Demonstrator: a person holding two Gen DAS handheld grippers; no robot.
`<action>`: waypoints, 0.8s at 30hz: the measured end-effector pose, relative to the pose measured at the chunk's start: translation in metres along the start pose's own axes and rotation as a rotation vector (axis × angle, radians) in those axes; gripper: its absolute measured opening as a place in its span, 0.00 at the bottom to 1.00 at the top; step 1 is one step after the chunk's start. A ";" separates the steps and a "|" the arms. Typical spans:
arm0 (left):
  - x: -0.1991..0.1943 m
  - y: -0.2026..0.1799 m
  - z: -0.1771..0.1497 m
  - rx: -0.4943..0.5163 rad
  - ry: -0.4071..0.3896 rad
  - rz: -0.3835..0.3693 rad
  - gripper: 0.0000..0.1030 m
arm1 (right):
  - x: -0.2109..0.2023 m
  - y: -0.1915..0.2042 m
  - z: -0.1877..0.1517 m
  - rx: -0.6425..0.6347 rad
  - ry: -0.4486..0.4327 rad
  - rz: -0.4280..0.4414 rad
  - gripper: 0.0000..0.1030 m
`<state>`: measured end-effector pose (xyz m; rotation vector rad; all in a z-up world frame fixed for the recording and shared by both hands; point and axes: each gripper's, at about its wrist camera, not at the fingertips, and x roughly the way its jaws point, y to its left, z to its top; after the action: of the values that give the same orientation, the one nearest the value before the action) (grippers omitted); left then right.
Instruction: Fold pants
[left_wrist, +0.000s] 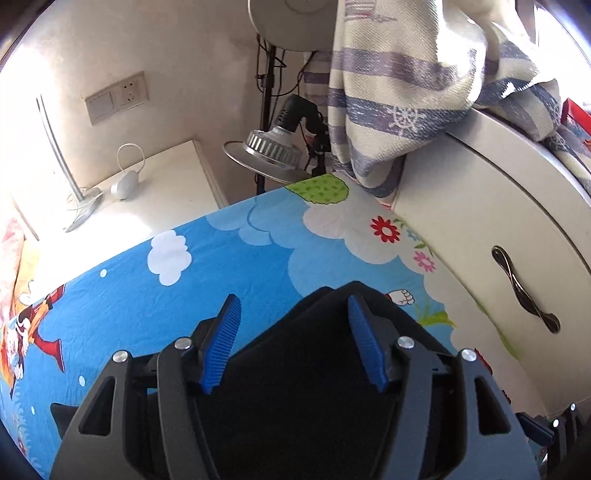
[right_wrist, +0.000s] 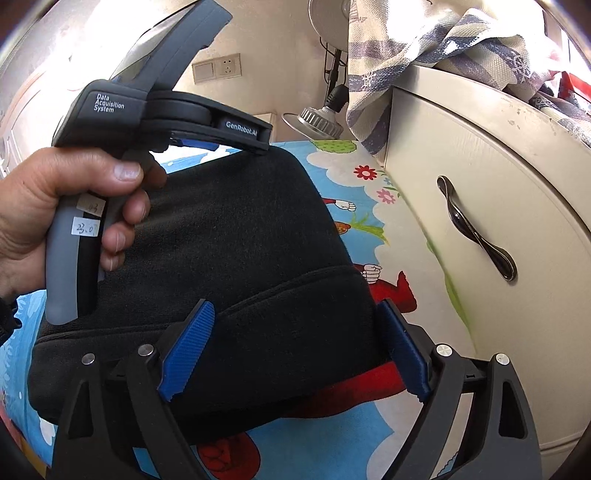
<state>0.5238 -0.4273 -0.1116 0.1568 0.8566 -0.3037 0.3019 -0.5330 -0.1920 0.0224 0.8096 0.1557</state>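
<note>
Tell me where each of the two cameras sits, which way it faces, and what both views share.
Left wrist: sits on the left gripper, angled down over the black pants toward a nightstand; own open blue pads show.
Right wrist: sits on the right gripper, angled down across the pants; own open pads, plus the left hand gripping the other gripper.
Shared: pants, cartoon bedsheet, lamp, white cabinet, striped cloth.

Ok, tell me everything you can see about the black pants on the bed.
The black pants look like soft, fleecy knit, folded into a compact, thick rectangular bundle with a seamed band across it. They lie flat on the cartoon-print bedsheet, beside the white cabinet. The right gripper and the left gripper both straddle them with jaws open.
</note>
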 end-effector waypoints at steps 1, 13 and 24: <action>-0.002 0.003 0.001 -0.007 -0.002 0.013 0.55 | 0.000 0.000 0.000 0.001 -0.001 0.002 0.84; -0.011 0.006 -0.017 0.029 0.009 0.106 0.57 | -0.001 0.000 -0.003 0.007 0.004 0.008 0.84; -0.090 0.024 -0.080 -0.105 -0.021 0.087 0.66 | -0.008 -0.011 -0.012 0.059 0.043 0.053 0.89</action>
<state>0.4185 -0.3662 -0.0946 0.0929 0.8407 -0.1785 0.2889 -0.5456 -0.1951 0.0960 0.8564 0.1826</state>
